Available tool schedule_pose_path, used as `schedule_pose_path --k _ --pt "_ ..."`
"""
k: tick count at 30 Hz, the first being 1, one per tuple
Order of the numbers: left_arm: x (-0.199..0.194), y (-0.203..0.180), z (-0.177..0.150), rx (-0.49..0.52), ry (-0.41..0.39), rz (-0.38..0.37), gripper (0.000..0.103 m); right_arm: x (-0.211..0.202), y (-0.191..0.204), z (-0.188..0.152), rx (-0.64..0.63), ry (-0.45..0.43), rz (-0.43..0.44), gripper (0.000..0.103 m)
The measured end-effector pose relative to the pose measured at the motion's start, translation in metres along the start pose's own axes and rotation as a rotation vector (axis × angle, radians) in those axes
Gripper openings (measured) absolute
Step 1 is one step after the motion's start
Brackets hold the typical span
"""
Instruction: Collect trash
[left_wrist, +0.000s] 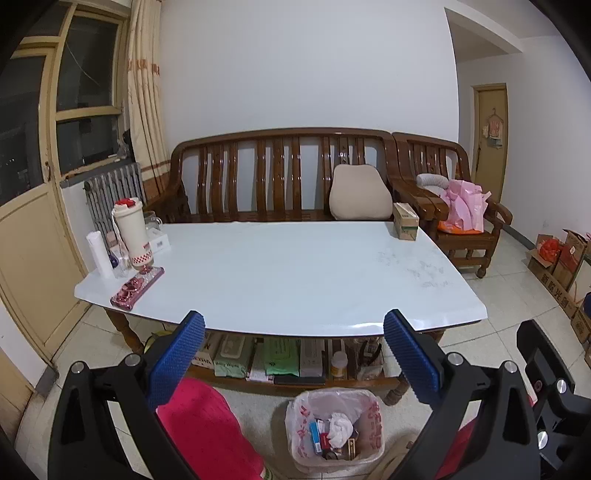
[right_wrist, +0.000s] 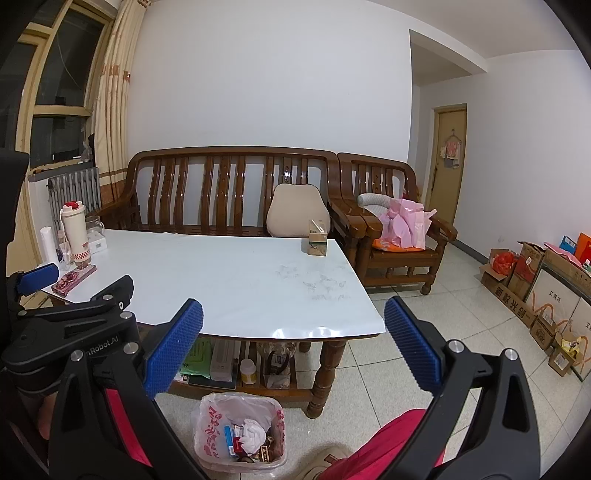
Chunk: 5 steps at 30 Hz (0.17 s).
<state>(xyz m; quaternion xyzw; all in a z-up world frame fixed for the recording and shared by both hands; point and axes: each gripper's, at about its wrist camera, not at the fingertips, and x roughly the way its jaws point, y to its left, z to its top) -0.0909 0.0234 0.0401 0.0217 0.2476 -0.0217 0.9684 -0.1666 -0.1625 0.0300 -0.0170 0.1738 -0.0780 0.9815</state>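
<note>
A trash bin (left_wrist: 334, 432) lined with a white plastic bag stands on the floor before the white table (left_wrist: 280, 273); it holds crumpled paper, small boxes and wrappers. It also shows in the right wrist view (right_wrist: 240, 432). My left gripper (left_wrist: 293, 354) is open and empty, raised above the bin near the table's front edge. My right gripper (right_wrist: 293, 347) is open and empty, held to the right of the left one. A small green-and-tan carton (left_wrist: 405, 221) stands at the table's far right corner, also in the right wrist view (right_wrist: 317, 238).
A thermos (left_wrist: 130, 230), a paper roll, a glass and a pink tray (left_wrist: 137, 286) crowd the table's left end. The lower shelf (left_wrist: 280, 360) holds wipes and bottles. A wooden sofa (left_wrist: 280, 173), an armchair with a pink bag (left_wrist: 465, 203), and cardboard boxes (right_wrist: 535, 291) stand around.
</note>
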Motion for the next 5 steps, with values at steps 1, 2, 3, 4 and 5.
schedule_pose_path --k 1,2,3,4,5 --pt "0.0009 -0.0008 0.0007 0.0 0.0 -0.003 0.095 -0.0001 0.0 -0.0001 -0.001 0.0 0.0 0.096" --pt "0.0008 -0.0001 0.0005 0.001 -0.002 -0.004 0.095 0.0 0.0001 0.0 -0.001 -0.001 -0.002 0.096" --pt "0.001 0.0002 0.0005 0.003 -0.002 -0.001 0.095 -0.0001 0.0 0.0002 -0.001 0.0 -0.003 0.096" --pt "0.0012 -0.0006 0.001 0.004 -0.002 -0.001 0.095 -0.0004 -0.0008 -0.0006 0.0 -0.001 -0.002 0.096" --pt "0.0015 -0.0012 0.0015 0.006 -0.004 -0.003 0.095 -0.0004 -0.0008 -0.0006 0.0 -0.001 -0.002 0.096"
